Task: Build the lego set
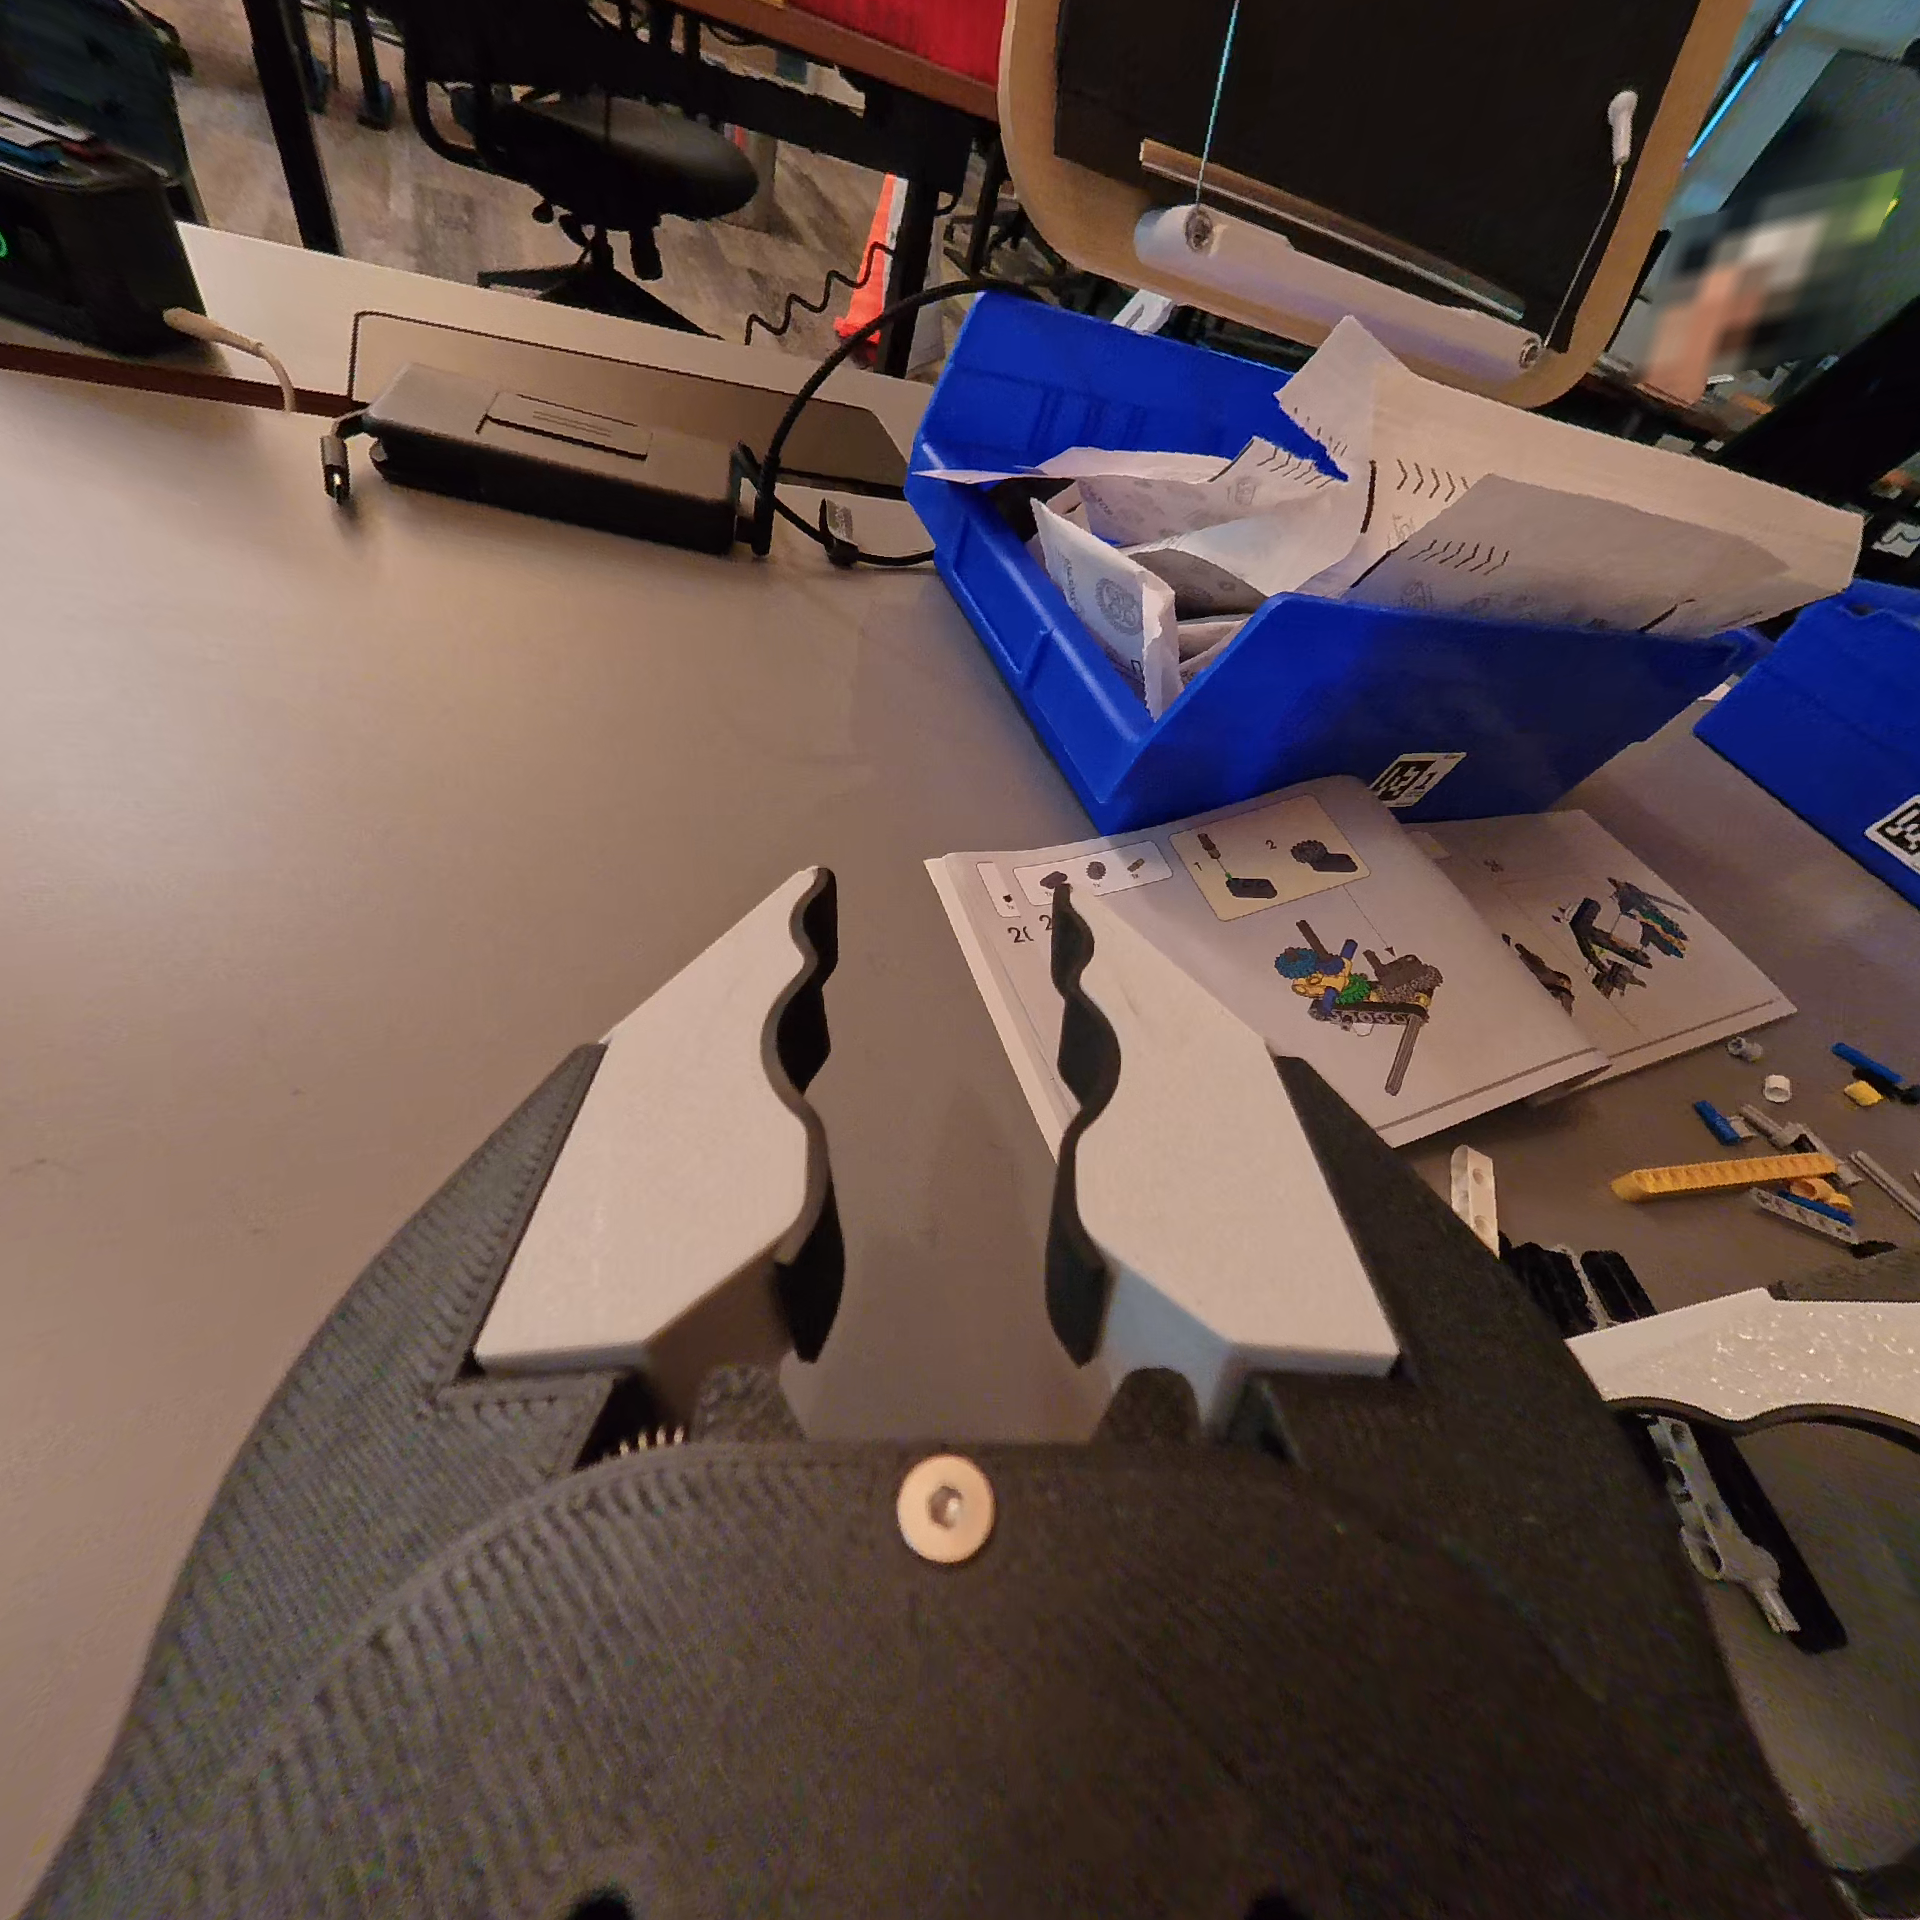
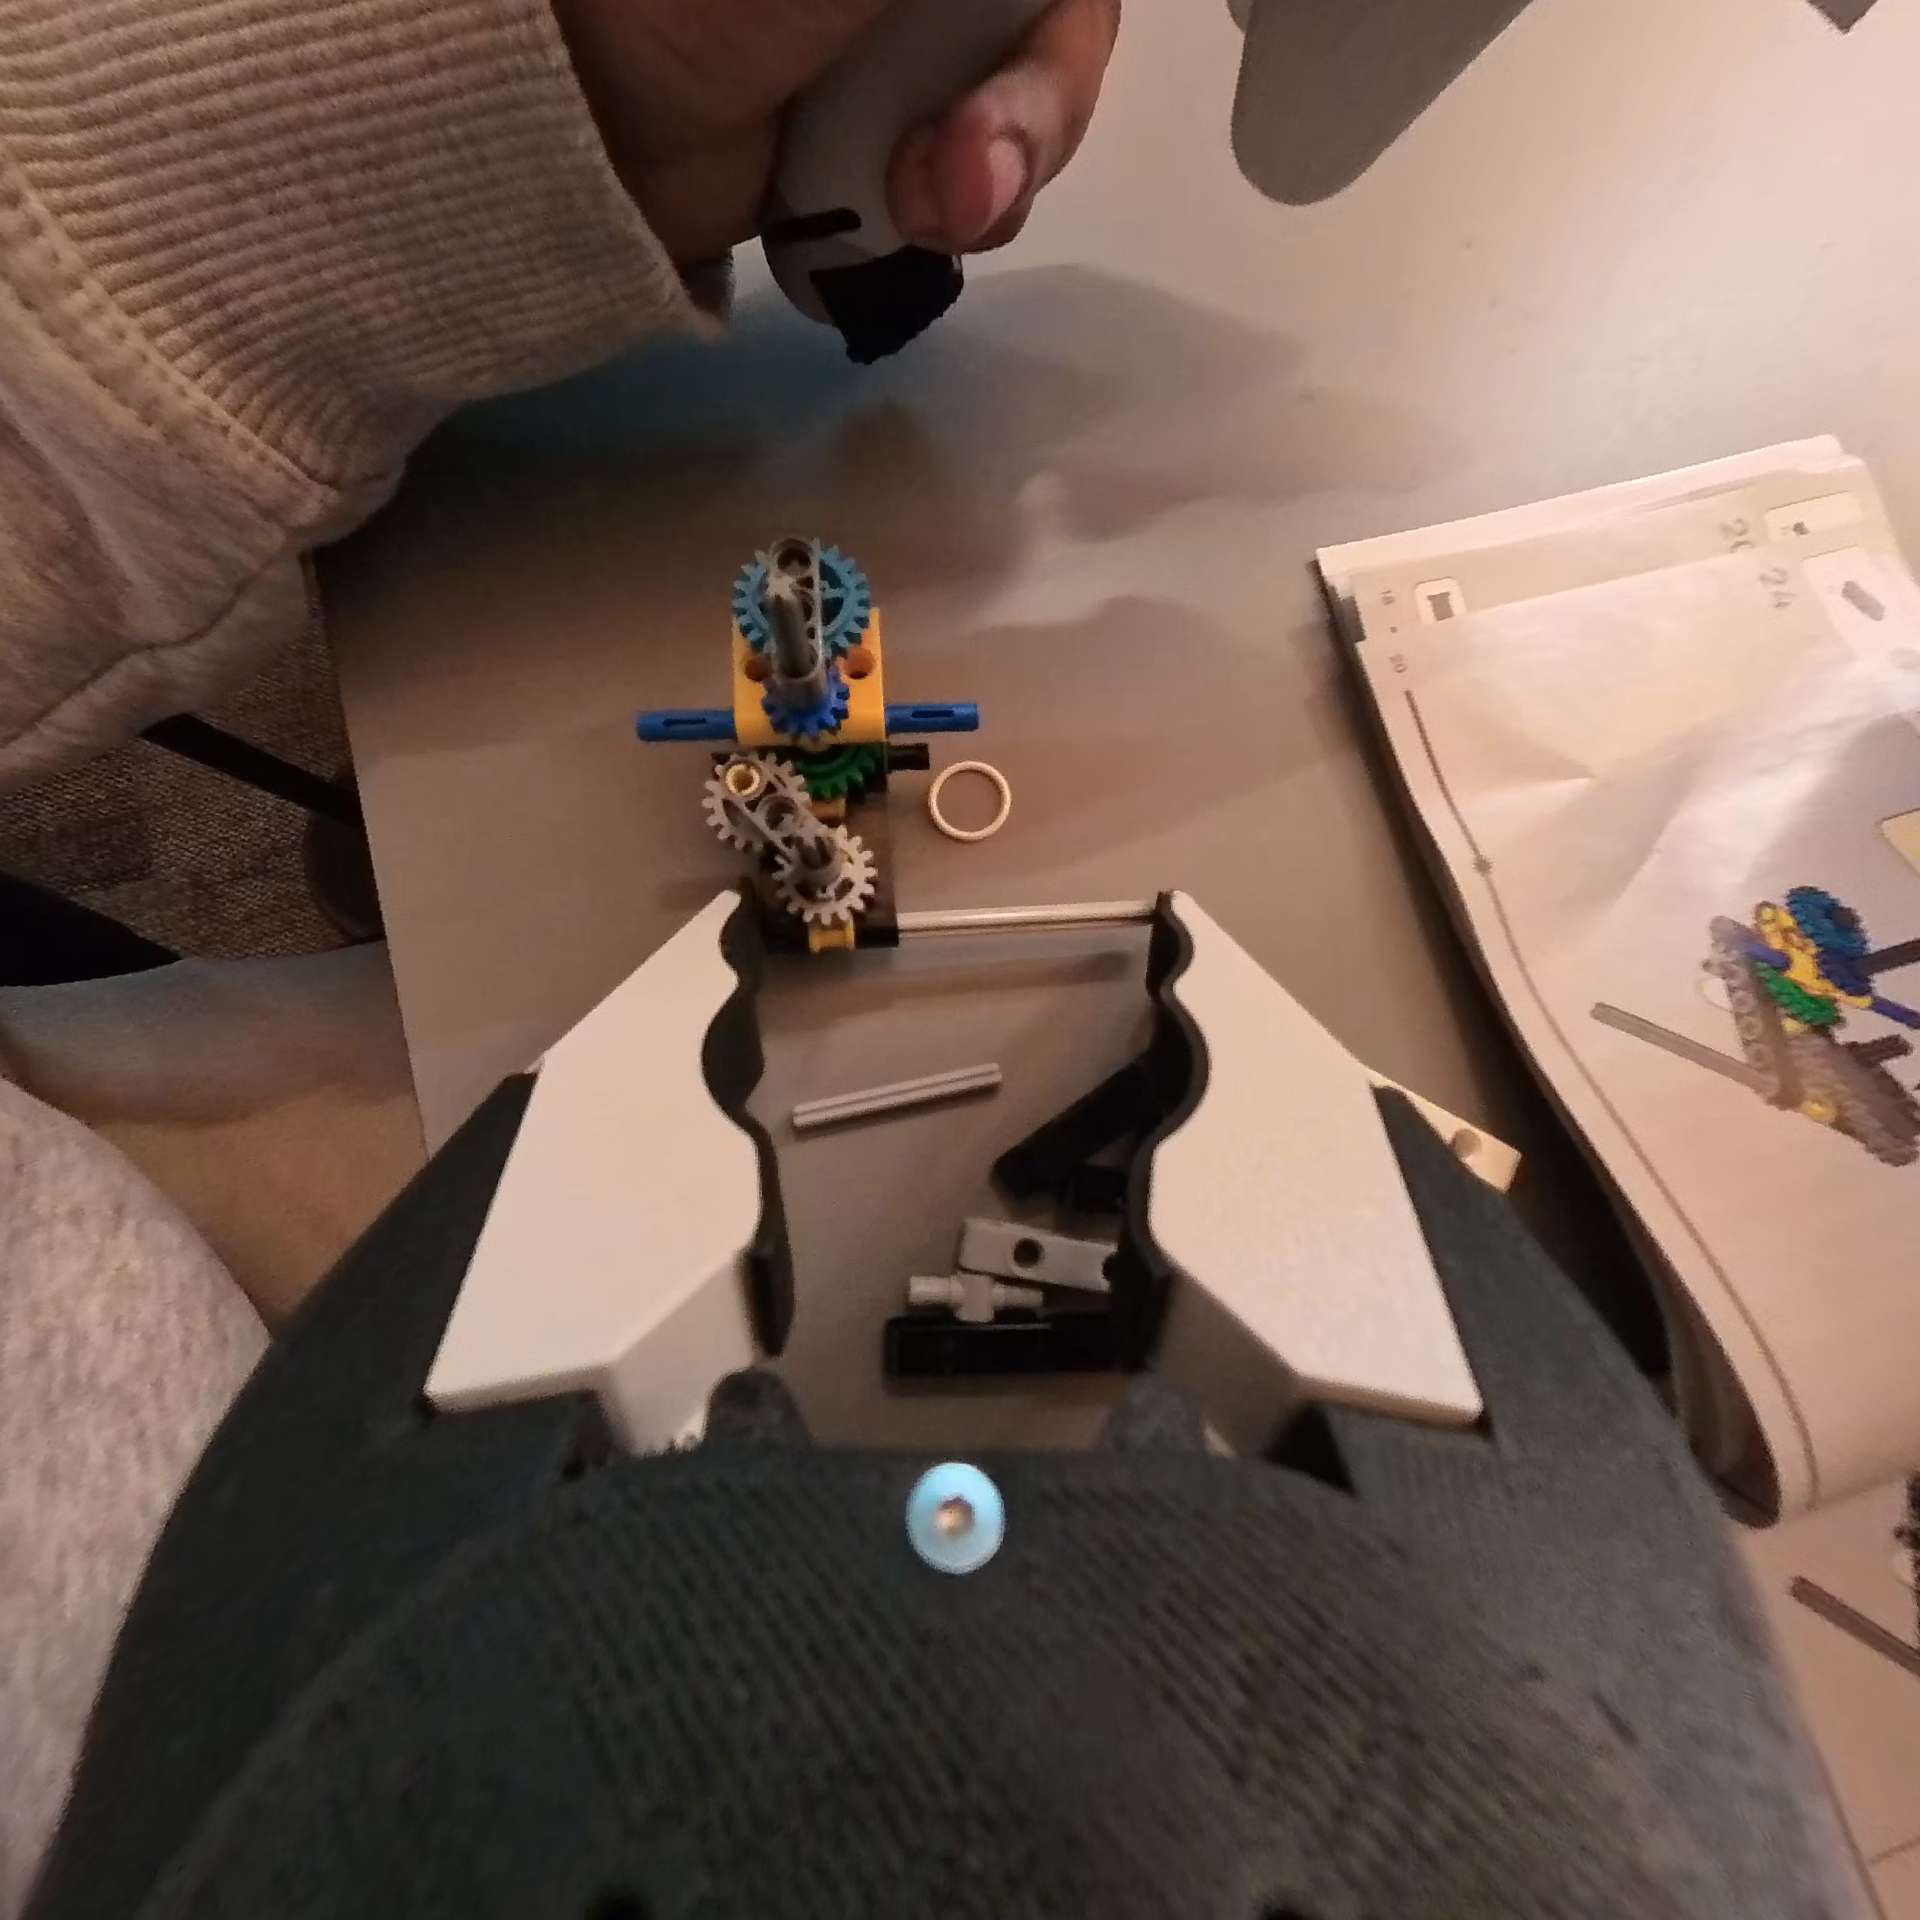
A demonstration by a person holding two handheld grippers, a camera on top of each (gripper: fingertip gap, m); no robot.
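Note:
A partly built lego model (image 2: 805, 748) with a yellow block, blue, green and grey gears and a blue axle stands on the table just past my right gripper's tips. My right gripper (image 2: 951, 904) is open and empty above loose parts: a grey axle (image 2: 896, 1094), a black angled piece (image 2: 1081, 1132), a grey connector (image 2: 1023, 1252) and a black beam (image 2: 997, 1345). A long grey rod (image 2: 1023, 916) runs from the model's base. A tan ring (image 2: 969, 799) lies beside the model. My left gripper (image 1: 943, 896) is open and empty over bare table, left of the instruction booklet (image 1: 1351, 956).
A blue bin (image 1: 1299, 675) of torn paper bags stands behind the booklet; a second blue bin (image 1: 1829, 717) is at the right. Loose parts, among them a yellow beam (image 1: 1720, 1177), lie at the right. A black power adapter (image 1: 551, 457) lies at the back. A sleeved hand (image 2: 727, 125) holds the other gripper's handle. To reach the grey connector (image 2: 1023, 1252) in a straight line is about 6 cm for my right fingers, about 20 cm for my left.

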